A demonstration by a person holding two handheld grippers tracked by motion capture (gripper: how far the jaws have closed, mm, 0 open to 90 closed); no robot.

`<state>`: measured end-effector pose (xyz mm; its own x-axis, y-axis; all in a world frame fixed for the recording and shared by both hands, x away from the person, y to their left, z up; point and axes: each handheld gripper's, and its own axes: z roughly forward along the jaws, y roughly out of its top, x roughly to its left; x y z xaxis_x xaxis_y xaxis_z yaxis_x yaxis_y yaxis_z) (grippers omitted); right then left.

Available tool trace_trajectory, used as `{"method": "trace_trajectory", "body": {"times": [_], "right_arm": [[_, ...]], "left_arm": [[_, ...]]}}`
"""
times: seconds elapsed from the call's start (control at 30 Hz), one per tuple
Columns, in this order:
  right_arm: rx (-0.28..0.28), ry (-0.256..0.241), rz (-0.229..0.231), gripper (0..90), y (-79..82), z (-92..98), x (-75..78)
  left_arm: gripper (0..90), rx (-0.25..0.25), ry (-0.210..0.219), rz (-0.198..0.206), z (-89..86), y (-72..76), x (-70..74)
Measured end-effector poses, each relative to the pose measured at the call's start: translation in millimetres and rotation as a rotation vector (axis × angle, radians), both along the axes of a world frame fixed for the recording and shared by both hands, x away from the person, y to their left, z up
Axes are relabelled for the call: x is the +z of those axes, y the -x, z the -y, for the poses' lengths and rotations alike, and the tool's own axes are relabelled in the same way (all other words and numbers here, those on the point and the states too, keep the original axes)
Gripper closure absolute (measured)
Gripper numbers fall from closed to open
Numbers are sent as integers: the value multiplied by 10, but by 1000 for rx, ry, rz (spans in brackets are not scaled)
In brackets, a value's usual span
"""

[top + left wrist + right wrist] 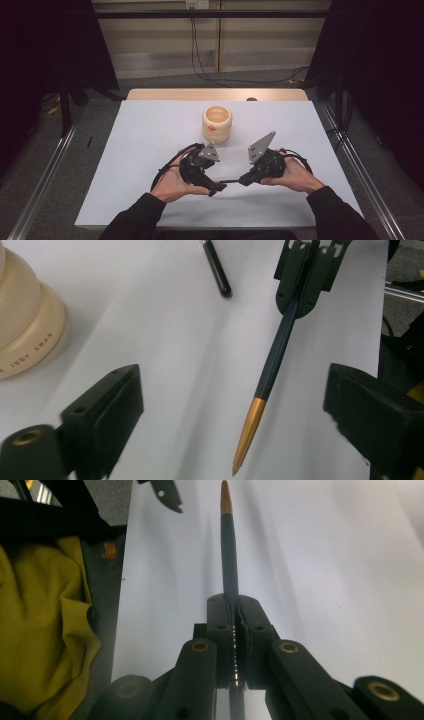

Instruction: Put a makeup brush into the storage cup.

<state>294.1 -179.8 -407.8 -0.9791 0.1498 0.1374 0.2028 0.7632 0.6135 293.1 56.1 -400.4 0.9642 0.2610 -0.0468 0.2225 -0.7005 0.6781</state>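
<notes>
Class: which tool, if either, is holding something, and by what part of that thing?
The right tool is shut on the pen, gripping its dark barrel well back from the gold tip. The left tool is open, holding nothing.

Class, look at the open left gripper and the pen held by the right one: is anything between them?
Nothing visible. The pen, clamped in the right gripper, points into the gap of the open left gripper.
</notes>
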Motion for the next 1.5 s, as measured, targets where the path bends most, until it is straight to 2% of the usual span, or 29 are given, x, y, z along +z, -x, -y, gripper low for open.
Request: {"method": "trace_trajectory", "body": {"times": [0.1, 0.13, 0.17, 0.27, 0.33, 0.37, 0.4, 0.47, 0.5, 0.57, 0.6, 0.73, 0.83, 0.87, 0.93, 0.97, 1.0, 1.13, 1.2, 1.37, 1.5], "right_arm": [[-21, -1, 4, 859, 13, 22, 2], [-25, -19, -5, 859, 15, 46, -2], [-25, -19, -5, 859, 15, 46, -2], [-52, -41, -7, 859, 19, 97, 5], [-51, -42, -8, 859, 15, 113, 10], [-55, -46, -4, 859, 15, 122, 14], [-63, -58, -6, 859, 12, 141, 18], [-78, -70, -3, 859, 14, 152, 17], [-77, -75, -1, 858, 13, 154, 12], [-97, -73, 4, 858, 22, 158, 7], [-97, -70, 11, 858, 24, 162, 4], [-111, -98, 9, 858, 37, 205, 21], [-132, -125, 11, 858, 44, 242, 29], [-137, -137, 17, 858, 44, 255, 32], [-141, -150, 22, 858, 44, 265, 37], [-147, -175, 29, 858, 54, 275, 42], [-147, -175, 32, 858, 58, 272, 44], [-162, -191, 37, 858, 71, 282, 48], [-173, -216, 32, 858, 72, 306, 50], [-189, -285, 31, 858, 78, 356, 66], [-191, -315, 40, 858, 82, 368, 68]], "left_arm": [[56, 34, 11, -2, -43, 23, -6], [48, 60, 21, 8, -60, 36, -10], [48, 58, 27, 18, -96, 33, -8], [46, 93, 80, 4, -184, 38, -9], [45, 96, 102, 17, -251, 44, 4], [42, 103, 130, 7, -279, 40, 4], [36, 131, 162, 3, -330, 30, 24], [37, 136, 163, 0, -349, 25, 32], [37, 166, 173, 6, -373, 26, 38], [32, 176, 180, 15, -387, 30, 39], [23, 188, 213, 26, -415, 38, 30], [33, 181, 233, 46, -434, 43, 6], [25, 196, 253, 64, -444, 47, -4], [28, 201, 258, 83, -449, 49, -12], [25, 204, 269, 82, -450, 54, -18], [22, 201, 277, 83, -454, 55, -23], [23, 203, 274, 97, -456, 64, -25], [21, 213, 283, 114, -464, 71, -22], [23, 213, 300, 103, -469, 81, -25], [22, 212, 315, 108, -472, 84, -32], [22, 216, 325, 117, -470, 89, -32]]}}
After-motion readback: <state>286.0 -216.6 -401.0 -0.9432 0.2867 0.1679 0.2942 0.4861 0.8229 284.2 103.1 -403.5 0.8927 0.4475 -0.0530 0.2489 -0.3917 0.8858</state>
